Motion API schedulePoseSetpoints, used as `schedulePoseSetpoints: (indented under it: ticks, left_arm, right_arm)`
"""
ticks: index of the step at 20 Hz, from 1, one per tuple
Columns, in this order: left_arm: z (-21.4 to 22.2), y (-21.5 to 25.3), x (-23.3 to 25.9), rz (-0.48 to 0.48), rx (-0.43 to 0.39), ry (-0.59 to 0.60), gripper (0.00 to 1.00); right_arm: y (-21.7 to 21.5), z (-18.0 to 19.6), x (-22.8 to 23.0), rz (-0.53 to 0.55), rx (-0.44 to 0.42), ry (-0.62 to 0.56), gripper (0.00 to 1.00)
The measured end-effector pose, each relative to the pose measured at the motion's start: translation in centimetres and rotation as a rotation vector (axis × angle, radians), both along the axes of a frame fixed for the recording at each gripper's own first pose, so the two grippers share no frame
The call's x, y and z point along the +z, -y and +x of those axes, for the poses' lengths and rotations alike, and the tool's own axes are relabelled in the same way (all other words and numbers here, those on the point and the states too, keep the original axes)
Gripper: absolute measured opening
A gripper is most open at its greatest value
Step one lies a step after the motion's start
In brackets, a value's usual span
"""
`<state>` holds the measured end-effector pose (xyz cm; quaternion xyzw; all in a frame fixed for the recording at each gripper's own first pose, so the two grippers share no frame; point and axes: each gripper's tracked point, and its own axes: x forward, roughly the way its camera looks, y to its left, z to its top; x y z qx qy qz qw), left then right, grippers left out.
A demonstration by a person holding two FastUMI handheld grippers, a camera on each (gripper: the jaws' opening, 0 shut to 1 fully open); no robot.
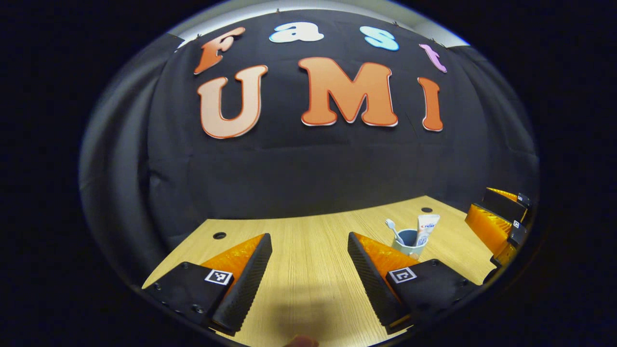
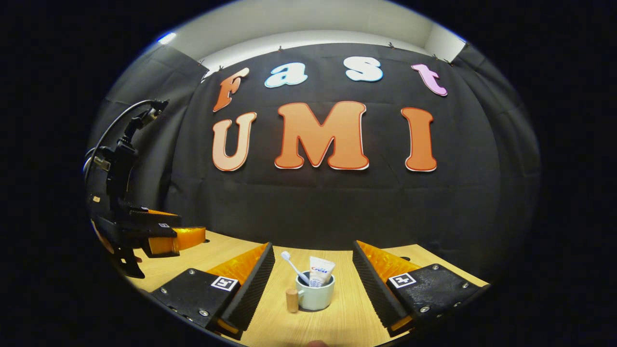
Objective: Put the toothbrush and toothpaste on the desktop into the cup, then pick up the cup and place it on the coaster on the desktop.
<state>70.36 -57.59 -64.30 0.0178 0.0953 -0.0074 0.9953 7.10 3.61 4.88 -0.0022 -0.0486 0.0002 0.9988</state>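
A pale cup [image 2: 315,295] with a wooden handle [image 2: 291,300] stands upright on the wooden desktop [image 2: 347,318]. A white toothbrush [image 2: 292,263] and a toothpaste tube [image 2: 320,273] stand inside it. My right gripper [image 2: 312,248] is open, and the cup sits between its two fingers without touching them. In the left gripper view the cup [image 1: 409,245] is ahead to the right, with the toothbrush [image 1: 394,230] and the toothpaste tube [image 1: 427,227] sticking out of it. My left gripper [image 1: 308,238] is open over bare desktop with nothing between its fingers.
The right gripper [image 1: 501,217] shows at the far right of the left gripper view, beyond the cup. The left gripper [image 2: 159,236] with its cable hangs at the left of the right gripper view. Two small round holes [image 1: 219,235] [image 1: 426,210] sit near the desktop's back edge.
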Motion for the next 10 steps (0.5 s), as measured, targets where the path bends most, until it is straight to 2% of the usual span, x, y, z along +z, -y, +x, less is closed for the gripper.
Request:
schedulePoseSetpoints:
  ticks: [4, 10]
  left_arm:
    - [-0.8, -1.3, 1.1, -0.05, 0.051, 0.082, 1.0]
    - [-1.2, -3.9, 1.8, -0.07, 0.149, 0.156, 1.0]
  right_arm:
    - [-2.3, 0.4, -0.7, -0.025, 0.032, -0.007, 0.98]
    - [-4.1, 1.0, -1.0, -0.035, 0.064, -0.003, 0.98]
